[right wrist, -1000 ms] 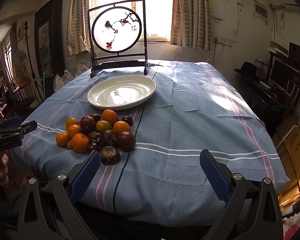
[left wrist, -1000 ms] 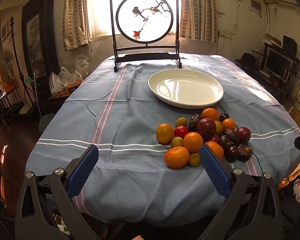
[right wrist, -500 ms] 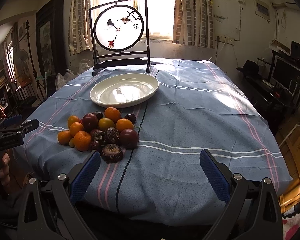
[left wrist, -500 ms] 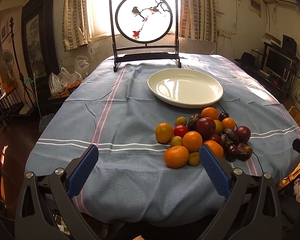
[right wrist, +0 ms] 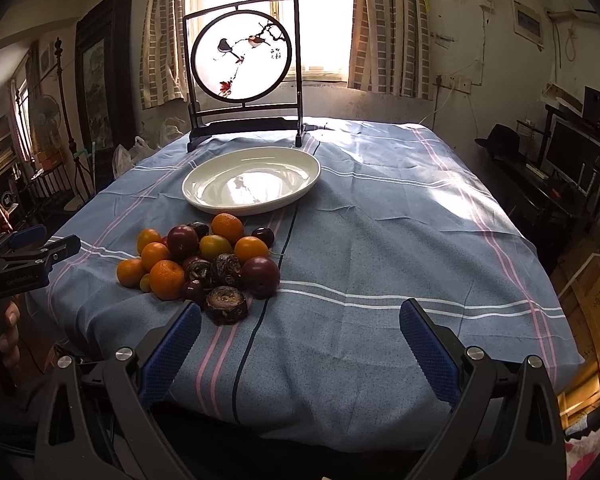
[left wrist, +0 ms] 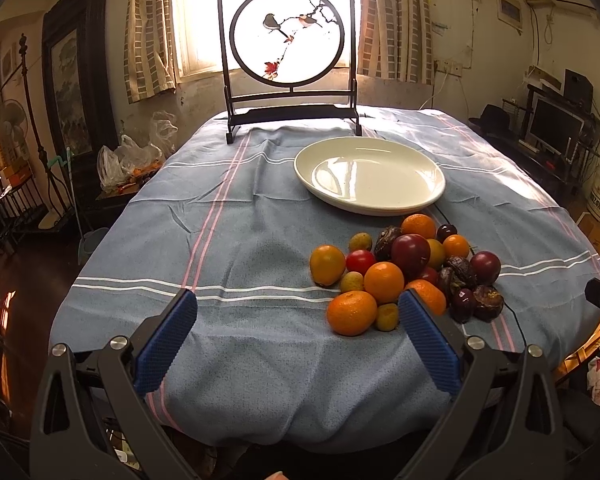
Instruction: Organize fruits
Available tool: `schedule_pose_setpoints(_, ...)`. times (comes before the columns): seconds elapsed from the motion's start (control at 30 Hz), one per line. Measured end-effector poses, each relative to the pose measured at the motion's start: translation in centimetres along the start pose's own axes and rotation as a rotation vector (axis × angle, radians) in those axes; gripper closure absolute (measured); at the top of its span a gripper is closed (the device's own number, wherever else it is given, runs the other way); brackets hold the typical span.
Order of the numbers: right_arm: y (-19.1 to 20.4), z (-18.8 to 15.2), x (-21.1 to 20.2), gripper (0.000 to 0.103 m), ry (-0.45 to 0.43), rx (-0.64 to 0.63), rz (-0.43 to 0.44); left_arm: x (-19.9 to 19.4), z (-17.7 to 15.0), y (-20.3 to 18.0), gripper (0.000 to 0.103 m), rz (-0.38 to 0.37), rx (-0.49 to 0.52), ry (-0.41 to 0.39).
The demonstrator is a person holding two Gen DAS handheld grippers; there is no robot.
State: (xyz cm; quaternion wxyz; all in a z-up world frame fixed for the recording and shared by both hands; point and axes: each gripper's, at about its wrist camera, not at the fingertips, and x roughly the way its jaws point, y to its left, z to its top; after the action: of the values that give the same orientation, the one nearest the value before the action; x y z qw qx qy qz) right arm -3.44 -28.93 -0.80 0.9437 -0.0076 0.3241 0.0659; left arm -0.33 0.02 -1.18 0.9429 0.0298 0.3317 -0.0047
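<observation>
- Left wrist view: the left gripper (left wrist: 296,312) hangs over the near edge of a table draped in a blue striped tablecloth (left wrist: 220,240), its blue-padded jaws spread wide with nothing between them.
- Just ahead of its right finger lies the fruit pile (left wrist: 404,268): a tangerine (left wrist: 352,313) nearest, touching a small yellow-green fruit (left wrist: 387,317), with a red tomato (left wrist: 360,262), a dark red plum (left wrist: 411,249) and wrinkled passion fruits (left wrist: 488,303) further right.
- Beyond the pile, just apart from it, sits an empty white plate (left wrist: 370,176); a framed bird screen (left wrist: 288,40) stands upright at the far edge.
- Right wrist view: the right gripper (right wrist: 300,318) is likewise wide open and empty, low over the cloth.
- The pile lies ahead and left of it, a cut-topped passion fruit (right wrist: 226,300) just beyond its left finger; the other gripper shows at the far left, beside the table.
</observation>
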Motion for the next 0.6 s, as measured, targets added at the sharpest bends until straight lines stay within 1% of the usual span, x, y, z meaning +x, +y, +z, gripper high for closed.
schedule_pose_setpoints(0.6, 0.06, -0.30, 0.33, 0.003, 0.010, 0.000, 0.019, 0.54, -0.47, -0.06, 0.004, -0.004, 0.000, 0.018)
